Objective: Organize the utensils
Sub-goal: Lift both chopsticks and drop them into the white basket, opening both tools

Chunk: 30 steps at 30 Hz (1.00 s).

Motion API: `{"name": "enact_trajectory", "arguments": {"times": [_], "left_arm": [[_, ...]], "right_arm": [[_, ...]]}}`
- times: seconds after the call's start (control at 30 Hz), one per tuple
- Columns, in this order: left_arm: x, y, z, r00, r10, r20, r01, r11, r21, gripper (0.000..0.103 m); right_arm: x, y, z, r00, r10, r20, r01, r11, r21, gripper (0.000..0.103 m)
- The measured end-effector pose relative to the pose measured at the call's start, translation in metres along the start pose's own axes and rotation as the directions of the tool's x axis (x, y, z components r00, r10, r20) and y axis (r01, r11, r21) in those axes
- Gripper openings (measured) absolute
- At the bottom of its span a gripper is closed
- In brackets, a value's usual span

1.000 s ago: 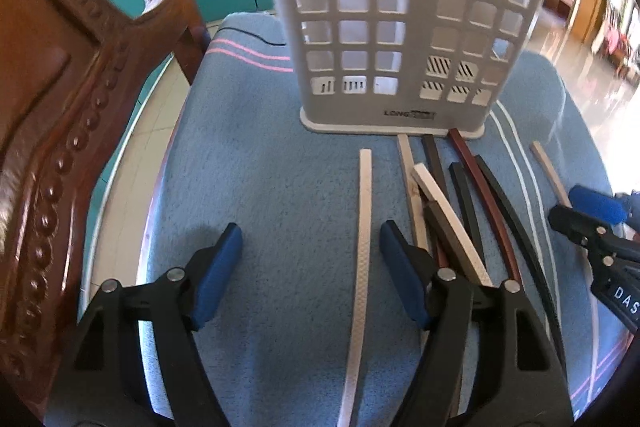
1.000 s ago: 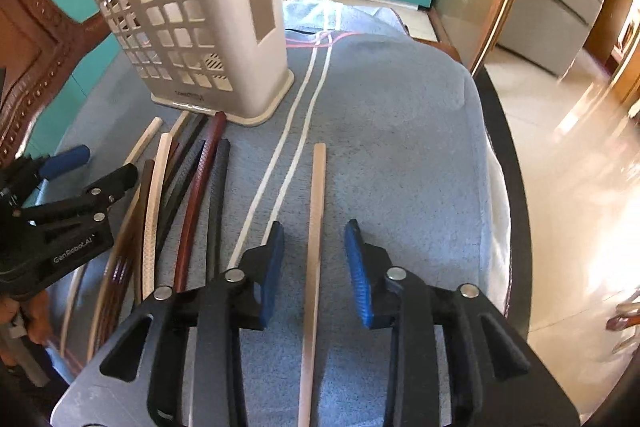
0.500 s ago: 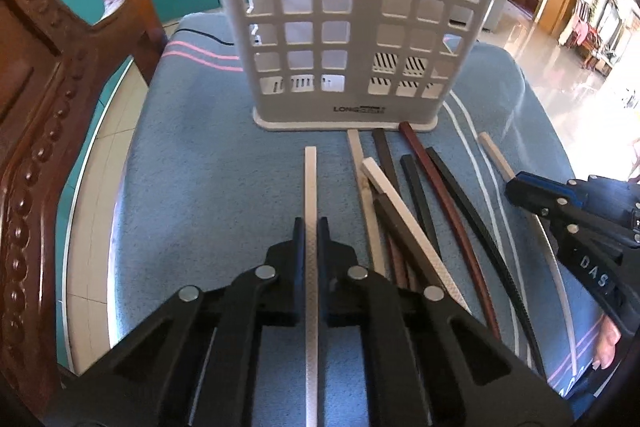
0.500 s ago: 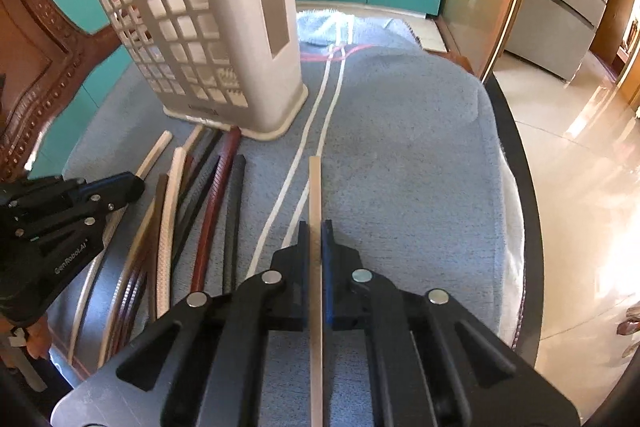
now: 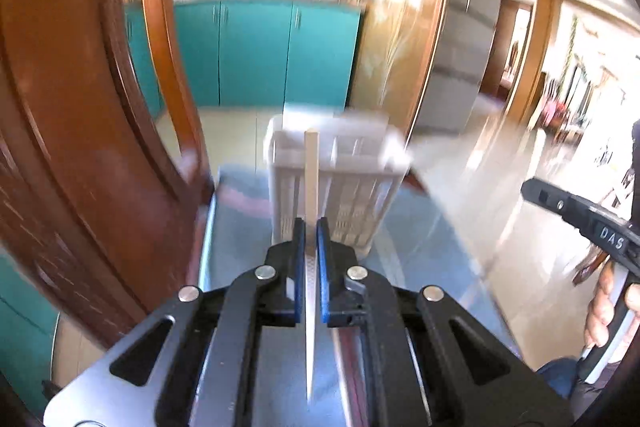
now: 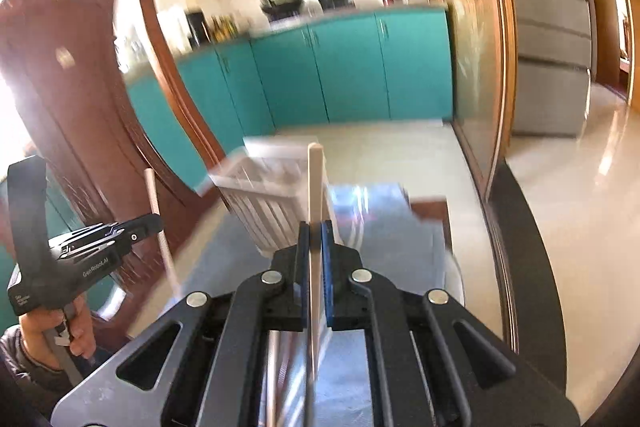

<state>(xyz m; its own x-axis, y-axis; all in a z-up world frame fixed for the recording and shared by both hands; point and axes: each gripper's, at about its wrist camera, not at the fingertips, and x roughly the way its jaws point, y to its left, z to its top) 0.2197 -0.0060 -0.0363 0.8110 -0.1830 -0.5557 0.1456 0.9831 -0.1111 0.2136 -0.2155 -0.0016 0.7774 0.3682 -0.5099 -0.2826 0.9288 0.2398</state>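
Note:
My left gripper (image 5: 311, 227) is shut on a white chopstick (image 5: 311, 179), which sticks out ahead toward the white slotted utensil basket (image 5: 352, 195) on the blue towel (image 5: 424, 259). My right gripper (image 6: 315, 229) is shut on a pale wooden chopstick (image 6: 314, 183) raised above the table, with the basket (image 6: 264, 203) ahead and left of it. In the right wrist view the left gripper (image 6: 150, 223) shows at the left, its white chopstick (image 6: 160, 223) slanting through it. The right gripper (image 5: 532, 187) shows at the right edge of the left wrist view. Both views are blurred.
A carved wooden chair back (image 5: 80, 147) rises close on the left. Teal cabinets (image 5: 256, 55) and a steel fridge (image 6: 552, 47) stand beyond the table. The dark table edge (image 6: 516, 227) runs down the right, with shiny floor past it. A person's hand (image 6: 52, 331) grips the left tool.
Both grippers closed on a chopstick lying on the towel, then lifted it well above the table and tilted up. The other chopsticks on the towel have dropped out of sight.

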Motion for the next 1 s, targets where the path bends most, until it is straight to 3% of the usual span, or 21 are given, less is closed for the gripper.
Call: {"name": "enact_trajectory", "arguments": {"times": [0.1,0.3,0.43,0.5,0.6,0.7,0.8,1.0], "left_arm": [[-0.030,0.002,0.031,0.995,-0.025,0.097,0.028,0.999,-0.022,0.007],[-0.052,0.011,0.089,0.955,-0.018,0.297,0.052,0.993,-0.106,0.007],[-0.037,0.021,0.106,0.919,0.046,0.391,0.037,0.979,-0.201,0.007],[-0.014,0.021,0.107,0.906,0.116,0.407,-0.024,0.974,-0.223,0.007],[0.008,0.023,0.106,0.914,0.144,0.380,-0.052,0.969,-0.241,0.007],[0.040,0.018,0.103,0.936,0.154,0.317,-0.087,0.973,-0.214,0.007],[0.062,0.015,0.099,0.952,0.159,0.261,-0.110,0.975,-0.194,0.007],[0.079,0.012,0.087,0.968,0.166,0.188,-0.131,0.974,-0.183,0.007]], "right_arm": [[-0.024,0.008,0.026,0.996,0.049,0.080,-0.048,0.999,-0.003,0.007],[-0.038,0.024,0.083,0.963,0.091,0.253,-0.094,0.996,0.003,0.007],[-0.023,0.019,0.100,0.930,0.045,0.366,-0.073,0.995,0.063,0.007],[-0.006,0.014,0.099,0.913,0.025,0.408,-0.071,0.993,0.099,0.007],[0.021,0.008,0.096,0.919,-0.027,0.393,-0.032,0.989,0.142,0.007],[0.040,0.001,0.099,0.914,-0.069,0.399,0.003,0.986,0.164,0.007],[0.048,-0.010,0.105,0.913,-0.068,0.401,-0.021,0.977,0.214,0.007],[0.055,-0.019,0.116,0.888,-0.108,0.446,-0.017,0.964,0.267,0.007]]}}
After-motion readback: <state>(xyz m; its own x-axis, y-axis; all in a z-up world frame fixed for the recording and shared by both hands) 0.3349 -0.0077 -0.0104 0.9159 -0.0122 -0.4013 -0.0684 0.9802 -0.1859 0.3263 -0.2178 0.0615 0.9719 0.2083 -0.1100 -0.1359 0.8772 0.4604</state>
